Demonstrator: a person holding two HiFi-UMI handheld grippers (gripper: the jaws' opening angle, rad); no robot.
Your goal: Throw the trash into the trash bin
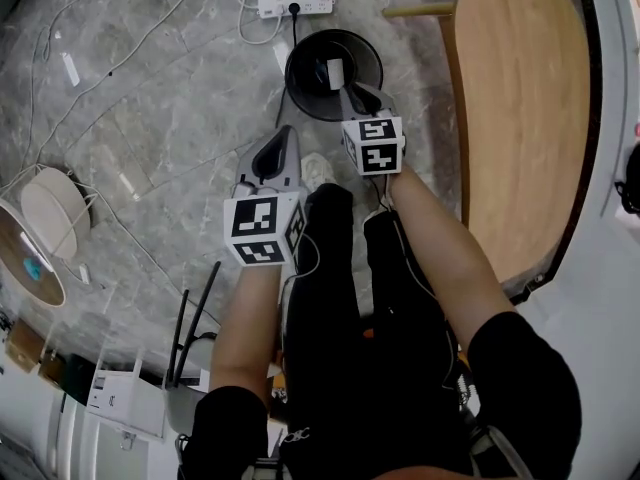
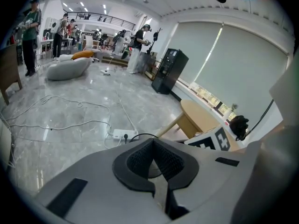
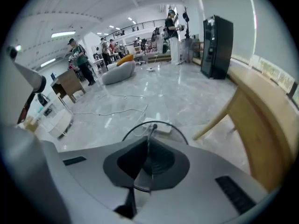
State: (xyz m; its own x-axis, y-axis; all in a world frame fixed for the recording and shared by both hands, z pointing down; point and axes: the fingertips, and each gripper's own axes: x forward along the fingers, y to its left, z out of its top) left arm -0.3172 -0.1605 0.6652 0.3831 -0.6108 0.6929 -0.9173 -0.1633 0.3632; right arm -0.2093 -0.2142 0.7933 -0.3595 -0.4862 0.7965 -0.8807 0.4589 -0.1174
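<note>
Open lab hall: cabled floor [image 2: 93,85], mezzanine balcony [image 2: 105,17]

The left forearm [image 1: 245,333] and right forearm [image 1: 445,253] are stretching forward and down. The left tongs [image 1: 283,138] are angling downward, jaws meeting at their tips; the right tongs [image 1: 357,96] are reaching farther ahead, jaws drawn together likewise.

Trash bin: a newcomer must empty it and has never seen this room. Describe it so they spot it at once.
Find the big wooden table on the grey stone floor; the trash bin stands on that floor just off the table's edge, beside a white power strip. It is round and open-topped, and it alone is black; its neighbours are wooden or white.
</note>
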